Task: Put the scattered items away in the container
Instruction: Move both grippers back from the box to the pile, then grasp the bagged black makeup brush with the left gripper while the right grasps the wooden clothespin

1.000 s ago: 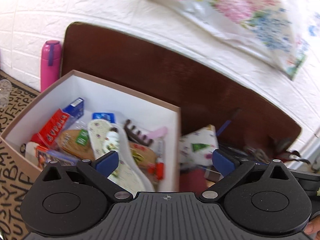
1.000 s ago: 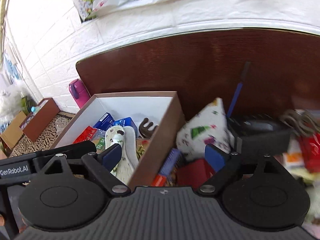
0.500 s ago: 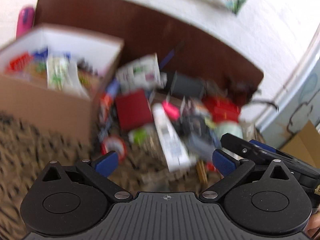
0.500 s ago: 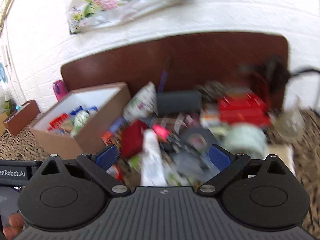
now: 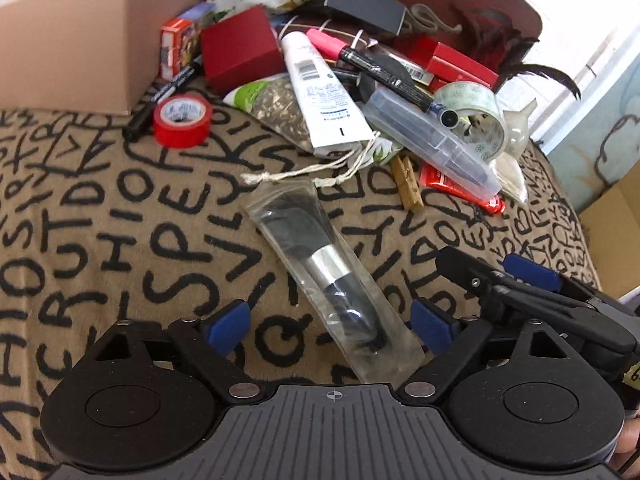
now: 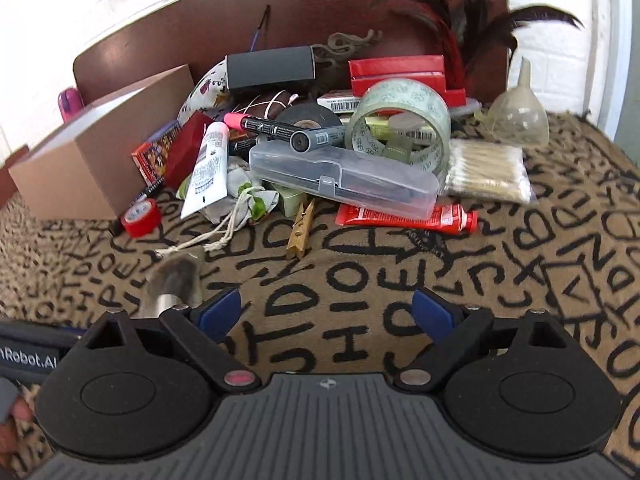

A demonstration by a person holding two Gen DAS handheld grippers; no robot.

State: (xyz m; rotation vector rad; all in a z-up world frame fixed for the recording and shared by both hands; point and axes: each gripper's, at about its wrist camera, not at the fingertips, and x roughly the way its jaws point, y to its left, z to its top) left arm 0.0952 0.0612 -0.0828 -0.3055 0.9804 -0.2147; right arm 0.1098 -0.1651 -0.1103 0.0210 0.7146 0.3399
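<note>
A black makeup brush in a clear sleeve (image 5: 332,276) lies on the lettered rug, its handle end between the open fingers of my left gripper (image 5: 330,326). The brush also shows in the right wrist view (image 6: 174,280). My right gripper (image 6: 326,314) is open and empty, low over bare rug in front of the pile; it also shows in the left wrist view (image 5: 496,280). The brown cardboard box (image 5: 80,36) stands at the far left, and it shows in the right wrist view (image 6: 92,148). Its inside is hidden.
A pile of items lies behind: red tape roll (image 5: 182,120), white tube (image 5: 324,92), clear plastic case (image 6: 344,176), patterned tape roll (image 6: 400,120), red tube (image 6: 408,216), wooden clothespin (image 6: 300,228), cotton swabs (image 6: 488,172), funnel (image 6: 520,112), red box (image 5: 240,48).
Both grippers have swung away from the box and dropped low over the rug. The left one now straddles the bagged brush. Both stay open.
</note>
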